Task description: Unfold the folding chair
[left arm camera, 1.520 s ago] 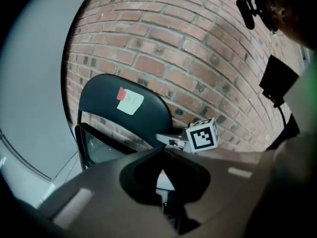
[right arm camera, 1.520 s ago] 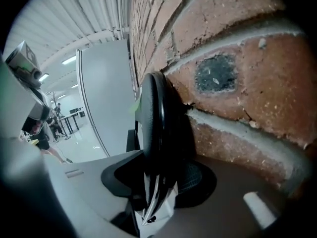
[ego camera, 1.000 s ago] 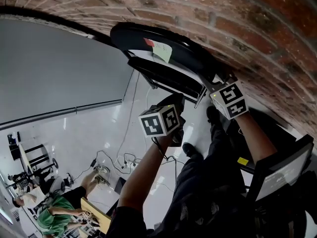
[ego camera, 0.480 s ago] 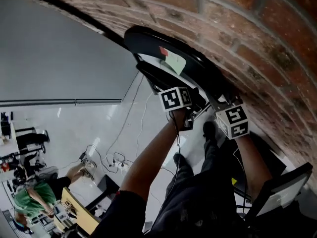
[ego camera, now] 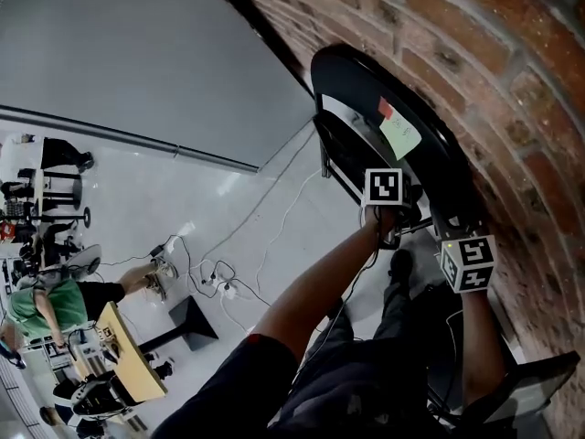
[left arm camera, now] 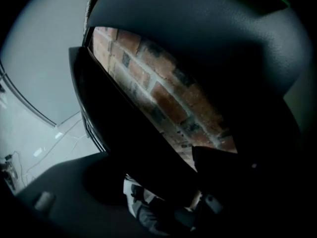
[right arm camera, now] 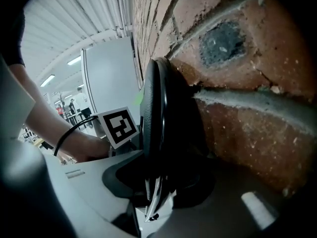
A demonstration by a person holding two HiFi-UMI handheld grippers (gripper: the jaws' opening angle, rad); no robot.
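Head view bright, glare on floor [ego camera: 192, 231] | left gripper view murky, underexposed | fisheye-bent edges

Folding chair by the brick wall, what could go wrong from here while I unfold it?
1. The left tongs have just been opening, with the seat edge between them but apparently not clamped; the seat could slip away.
2. Only the right tongs grip the folding chair, at its rim close against the brick wall; it may scrape or twist as the seat comes down.
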